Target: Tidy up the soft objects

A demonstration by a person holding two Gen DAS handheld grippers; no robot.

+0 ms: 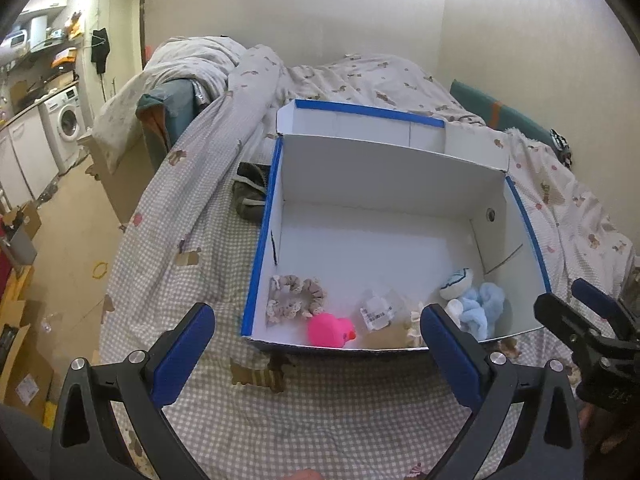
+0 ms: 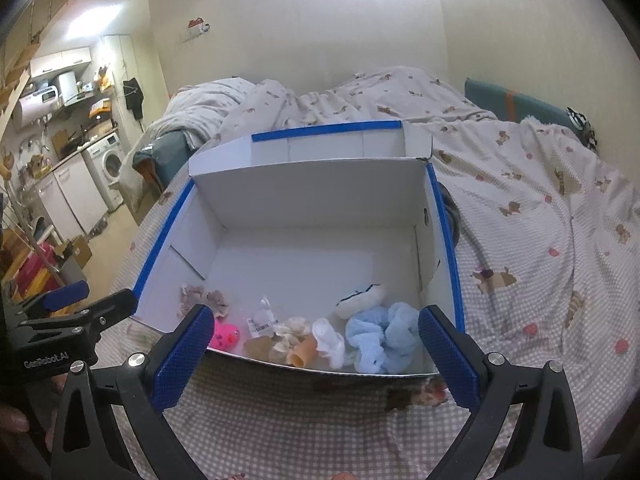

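The box (image 2: pixel 316 264), white inside with blue tape along its rims, sits on the checked bedspread (image 2: pixel 540 240) with its lid folded back at the far edge. All the soft items lie in a row against the near wall of the box, which leaves the far half of the floor bare. Judged from that row, the collecting appears largely done; nothing soft is seen loose on the bedspread near the box.

Along the near wall, from the left corner: a beige scrunchie (image 1: pixel 295 300), a pink toy (image 1: pixel 331 330), a small clear packet with a label (image 1: pixel 378 312), a frilled cream piece (image 2: pixel 291 330), a white piece (image 2: pixel 329 341), and a light blue fluffy scrunchie (image 2: pixel 380 338) in the right corner, with a white, dark-trimmed item (image 2: pixel 360 298) just behind it.

The left gripper (image 1: pixel 318 354) hangs over the bedspread just short of the near wall, jaws spread wide and holding nothing. The right gripper (image 2: pixel 312 354) stands likewise, jaws wide apart and empty, framing the right half of the row. Both seem withdrawn to a rest position, not poised over any one item.

Hard to make out: an orange-tan object (image 2: pixel 302 354) at the near wall, partly cut off by the rim. The packet's contents are unreadable. A dark bundle (image 1: pixel 250 196) lies outside the left wall, mostly hidden. The bedspread nearest the grippers is masked by the fingers.
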